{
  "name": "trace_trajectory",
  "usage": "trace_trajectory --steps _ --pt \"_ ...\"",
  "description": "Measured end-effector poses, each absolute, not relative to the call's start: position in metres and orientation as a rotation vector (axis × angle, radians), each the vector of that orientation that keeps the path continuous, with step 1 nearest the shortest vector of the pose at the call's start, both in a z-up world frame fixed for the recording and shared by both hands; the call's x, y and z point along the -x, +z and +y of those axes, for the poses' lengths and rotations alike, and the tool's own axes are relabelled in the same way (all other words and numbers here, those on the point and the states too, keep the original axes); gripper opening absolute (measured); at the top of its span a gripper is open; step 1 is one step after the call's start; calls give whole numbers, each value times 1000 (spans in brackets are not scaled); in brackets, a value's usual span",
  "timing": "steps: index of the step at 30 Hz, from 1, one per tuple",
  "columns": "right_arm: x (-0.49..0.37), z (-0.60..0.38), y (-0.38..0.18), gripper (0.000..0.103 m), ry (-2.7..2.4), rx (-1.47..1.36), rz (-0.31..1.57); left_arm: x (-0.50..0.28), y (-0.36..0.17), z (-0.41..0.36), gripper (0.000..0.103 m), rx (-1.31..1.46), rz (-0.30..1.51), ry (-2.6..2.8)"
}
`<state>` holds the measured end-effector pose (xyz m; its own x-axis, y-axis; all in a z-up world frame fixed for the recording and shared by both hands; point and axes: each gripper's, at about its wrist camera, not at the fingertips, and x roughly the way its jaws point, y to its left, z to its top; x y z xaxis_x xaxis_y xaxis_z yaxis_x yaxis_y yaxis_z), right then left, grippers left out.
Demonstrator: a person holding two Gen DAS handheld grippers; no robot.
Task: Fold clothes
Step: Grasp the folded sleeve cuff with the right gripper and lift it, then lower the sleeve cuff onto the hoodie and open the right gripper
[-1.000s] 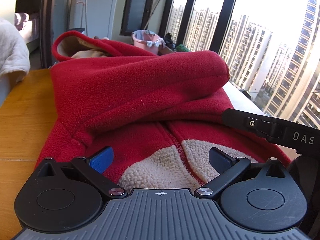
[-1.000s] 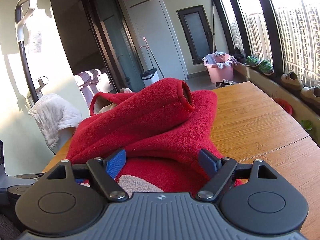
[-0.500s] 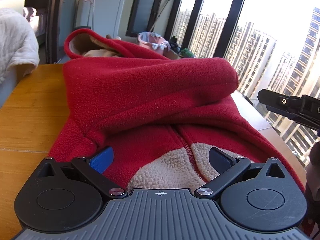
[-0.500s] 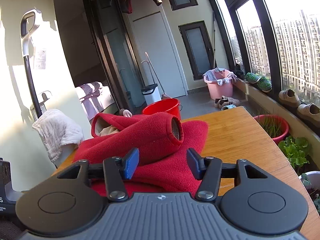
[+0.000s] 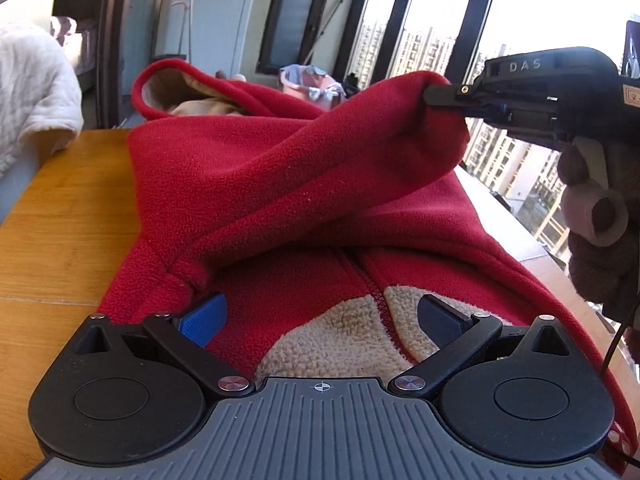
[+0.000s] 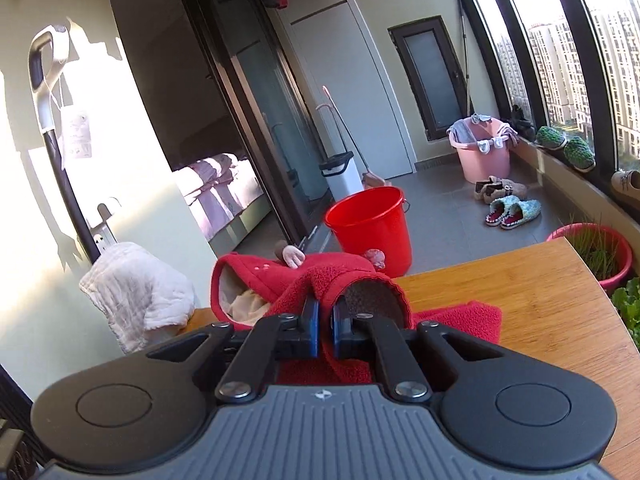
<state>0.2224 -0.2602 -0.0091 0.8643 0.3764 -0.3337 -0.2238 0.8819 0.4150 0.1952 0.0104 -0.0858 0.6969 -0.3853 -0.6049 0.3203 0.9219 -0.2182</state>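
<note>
Left wrist view first: the red fleece jacket (image 5: pixel 304 184) lies spread on the wooden table (image 5: pixel 60 208), its cream lining showing at the open front just ahead of the camera. The left gripper (image 5: pixel 320 318) sits low over that hem with its jaws spread wide, the blue pad (image 5: pixel 204 314) to one side of the zip seam and the dark pad to the other, nothing pinched between them. Beyond the jacket's body, one sleeve (image 5: pixel 360 136) rises off the pile, and the right gripper (image 5: pixel 434 94) has the sleeve's end clamped at its tip, held up above the jacket. A gloved hand (image 5: pixel 592 208) wraps the handle behind it. The hood (image 5: pixel 172 88) sits at the jacket's far end, and a white cloth (image 5: pixel 36 88) hangs beyond the table's left edge.

Over to the right wrist view: the right gripper (image 6: pixel 325 320) is closed tight, its two blue pads squeezing the red cuff (image 6: pixel 372 300) between them, the cuff's dark opening showing just right of the pads. The jacket (image 6: pixel 460 320) trails below onto the table (image 6: pixel 520 300), hood (image 6: pixel 248 284) to the left of the cuff. A red bucket (image 6: pixel 372 224) stands on the floor past the jacket, a pink tub (image 6: pixel 480 152) farther back by the window.
</note>
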Motion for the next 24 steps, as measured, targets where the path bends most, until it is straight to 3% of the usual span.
trace_trajectory --steps 5,10,12,15,18,20,22,24 --pt "-207 -286 18 6 405 -512 368 -194 -86 10 103 97 697 -396" --pt "-228 -287 -37 10 77 -287 612 -194 -86 13 103 115 696 -402" --pt "-225 -288 -53 14 -39 -191 617 -195 -85 14 103 118 697 -403" --pt "-212 -296 -42 28 0 -255 551 -195 -85 13 103 116 699 -401" --pt "-197 -284 -10 33 117 -251 403 -196 -85 11 103 104 702 -396" --pt "-195 -272 6 43 231 -255 344 -196 -85 9 103 95 705 -393" --pt "-204 -259 9 64 338 -279 358 -196 -84 8 103 82 708 -391" --pt "-223 -247 -9 66 341 -269 461 -197 -83 5 103 54 716 -399"
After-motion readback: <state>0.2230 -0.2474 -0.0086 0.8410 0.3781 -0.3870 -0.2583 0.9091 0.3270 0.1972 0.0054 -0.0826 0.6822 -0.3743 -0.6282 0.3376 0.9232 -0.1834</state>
